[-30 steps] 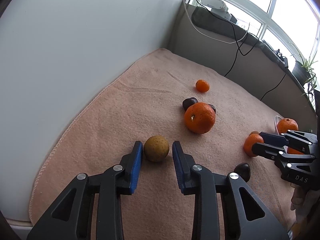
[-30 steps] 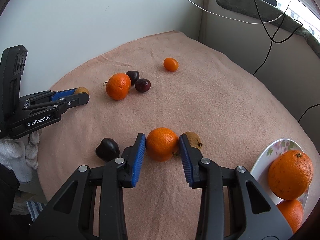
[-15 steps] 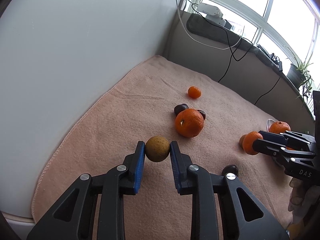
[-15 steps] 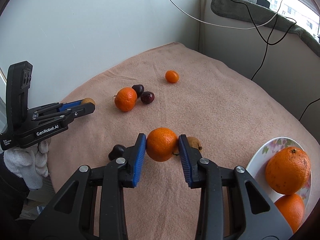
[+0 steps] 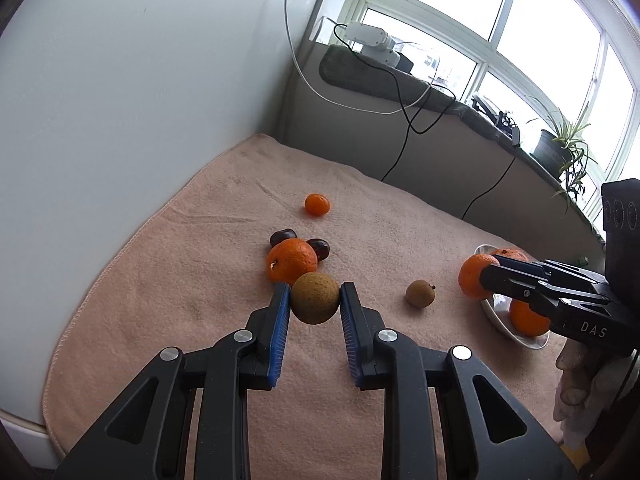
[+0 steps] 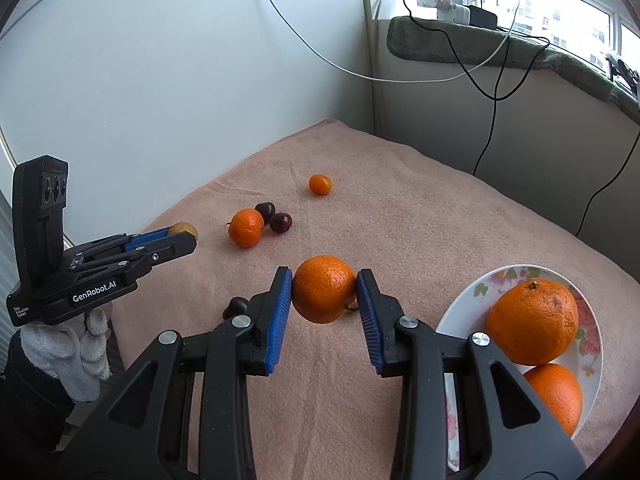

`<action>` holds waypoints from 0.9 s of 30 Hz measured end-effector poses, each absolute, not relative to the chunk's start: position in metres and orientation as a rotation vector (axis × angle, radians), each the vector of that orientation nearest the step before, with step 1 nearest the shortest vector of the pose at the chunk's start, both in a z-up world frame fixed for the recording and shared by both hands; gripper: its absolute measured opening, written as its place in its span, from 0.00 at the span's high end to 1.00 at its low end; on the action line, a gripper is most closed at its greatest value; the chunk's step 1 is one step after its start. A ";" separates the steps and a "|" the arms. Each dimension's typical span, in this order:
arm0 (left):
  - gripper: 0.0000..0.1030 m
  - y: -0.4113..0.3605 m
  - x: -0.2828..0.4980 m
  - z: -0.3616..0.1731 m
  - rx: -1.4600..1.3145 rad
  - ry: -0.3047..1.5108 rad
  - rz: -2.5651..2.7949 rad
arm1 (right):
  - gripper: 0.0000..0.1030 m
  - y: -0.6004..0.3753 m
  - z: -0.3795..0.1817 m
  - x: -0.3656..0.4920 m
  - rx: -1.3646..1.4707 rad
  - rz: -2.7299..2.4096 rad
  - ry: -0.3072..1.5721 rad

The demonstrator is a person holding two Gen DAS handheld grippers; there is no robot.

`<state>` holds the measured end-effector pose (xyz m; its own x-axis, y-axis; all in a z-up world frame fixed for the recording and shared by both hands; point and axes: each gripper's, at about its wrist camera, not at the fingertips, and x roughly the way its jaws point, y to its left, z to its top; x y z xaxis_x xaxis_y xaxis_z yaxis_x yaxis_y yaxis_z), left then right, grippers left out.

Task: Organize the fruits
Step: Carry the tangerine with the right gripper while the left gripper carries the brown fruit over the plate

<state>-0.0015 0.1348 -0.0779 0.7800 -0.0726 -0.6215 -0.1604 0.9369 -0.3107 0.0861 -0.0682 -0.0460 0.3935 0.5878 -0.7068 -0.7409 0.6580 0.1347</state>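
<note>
I count 4 orange mandarins: 1 clamped between the blue pads of my right gripper [image 6: 324,290], 1 loose mandarin [image 6: 245,227] lying on the peach terry towel [image 6: 420,224], and 2 mandarins [image 6: 532,330] in the white floral plate [image 6: 472,300] at the towel's right edge. There is 1 small orange kumquat [image 6: 320,184] further back by itself. I see 3 dark red cherries: 2 [image 6: 280,222] touching the loose mandarin's far side and 1 [image 6: 236,306] partly hidden behind my right gripper's left finger. There are 2 round brown longans: 1 gripped between the pads of my left gripper [image 5: 315,298], held above the towel in front of the loose mandarin, and 1 resting longan [image 5: 420,294] on the cloth between that group and the plate.

The towel's middle and far corner are bare, with a grey wall [image 5: 120,120] along its left side and a low ledge with black and white cables [image 6: 492,80] behind. The plate seems to overhang the right edge, though the fisheye makes that hard to judge.

The left gripper's body reads "GenRobot.AI"; the right one shows "DAS".
</note>
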 end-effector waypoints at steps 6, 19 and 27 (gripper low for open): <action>0.77 0.113 0.003 -0.072 -0.353 0.677 -0.004 | 0.66 -0.092 -0.037 0.091 -0.172 0.816 0.786; 0.77 0.049 0.026 -0.060 -0.318 0.670 -0.168 | 0.66 -0.167 -0.022 0.105 -0.093 0.662 0.762; 0.77 0.012 0.038 -0.060 -0.304 0.685 -0.258 | 0.66 -0.213 -0.021 0.115 -0.051 0.572 0.761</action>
